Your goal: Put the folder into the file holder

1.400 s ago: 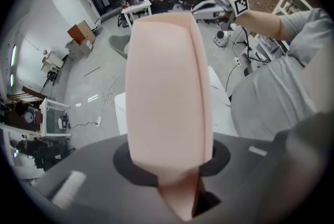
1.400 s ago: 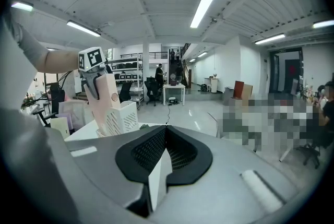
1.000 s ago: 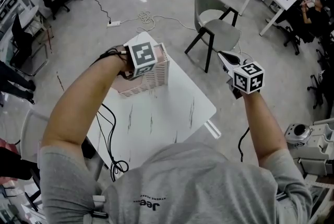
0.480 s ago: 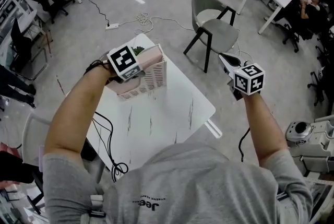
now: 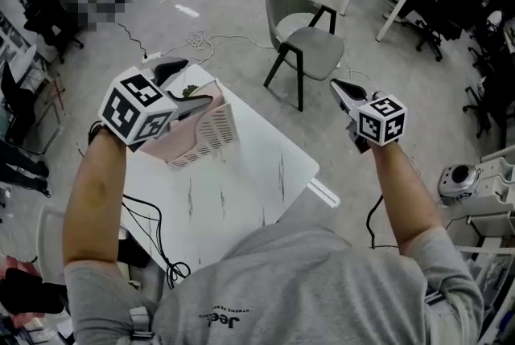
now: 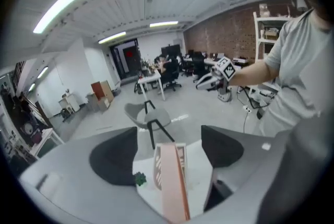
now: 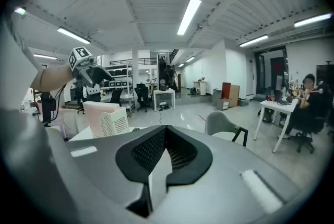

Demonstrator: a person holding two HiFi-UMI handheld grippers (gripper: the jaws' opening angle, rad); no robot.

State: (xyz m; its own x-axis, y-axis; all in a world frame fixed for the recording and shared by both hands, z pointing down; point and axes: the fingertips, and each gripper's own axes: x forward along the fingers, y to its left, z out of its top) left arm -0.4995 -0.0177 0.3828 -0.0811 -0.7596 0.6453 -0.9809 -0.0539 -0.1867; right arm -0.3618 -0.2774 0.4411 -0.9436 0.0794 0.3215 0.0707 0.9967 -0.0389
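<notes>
Folder (image 6: 171, 181), lower end cut off

Thin pink folder (image 6: 171, 181), flat and unopened, set upright on its edge inside white file holder (image 5: 213, 130). Stands between the holder's slotted side walls, top edge about level with the rim. Held free of either hand-held gripper. Rests with the upright holder on pale, faintly veined bench (image 5: 241, 182), near its far left corner.
</notes>
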